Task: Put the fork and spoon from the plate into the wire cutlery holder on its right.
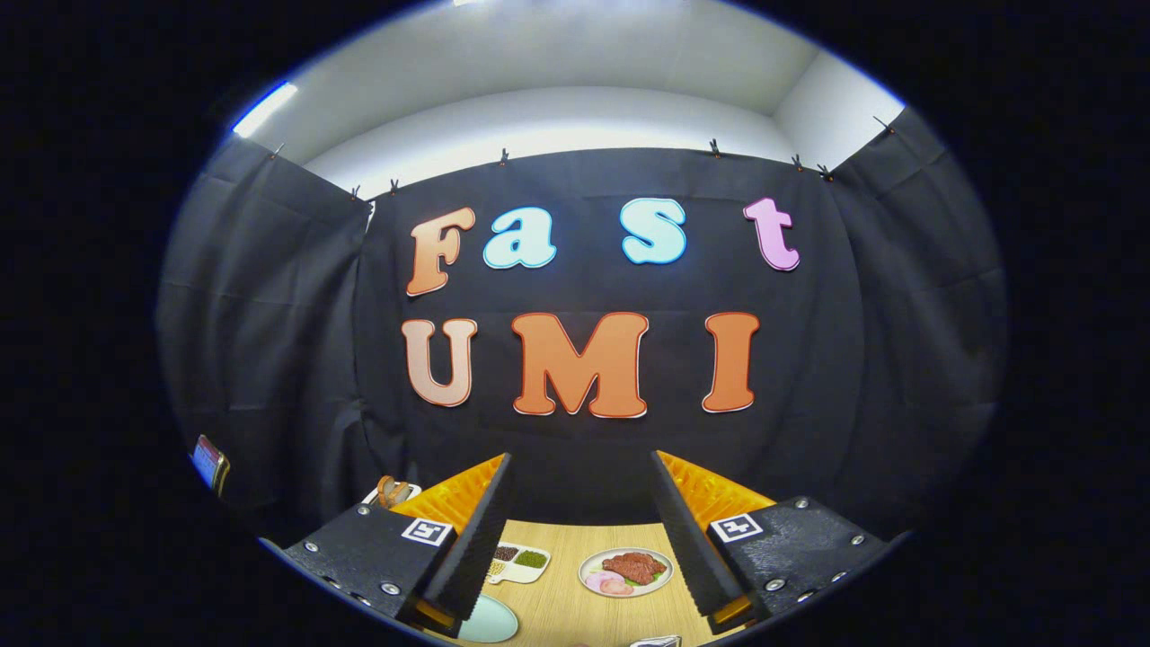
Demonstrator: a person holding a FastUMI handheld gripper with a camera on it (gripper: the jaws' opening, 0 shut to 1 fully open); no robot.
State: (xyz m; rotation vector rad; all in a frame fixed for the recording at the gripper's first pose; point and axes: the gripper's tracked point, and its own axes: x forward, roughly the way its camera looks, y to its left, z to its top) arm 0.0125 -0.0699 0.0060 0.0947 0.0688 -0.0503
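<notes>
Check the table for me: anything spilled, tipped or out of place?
Nothing stands out. The open gripper holds nothing; between its fingers the wooden table carries a round white plate of meat and a white compartment tray, both flat and unspilled.

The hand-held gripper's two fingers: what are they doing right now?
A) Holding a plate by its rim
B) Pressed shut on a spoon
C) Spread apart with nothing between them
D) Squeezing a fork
C: the hand-held gripper has its fingers spread wide with nothing held, and through the gap between them the wooden table and a plate of food show.
</notes>
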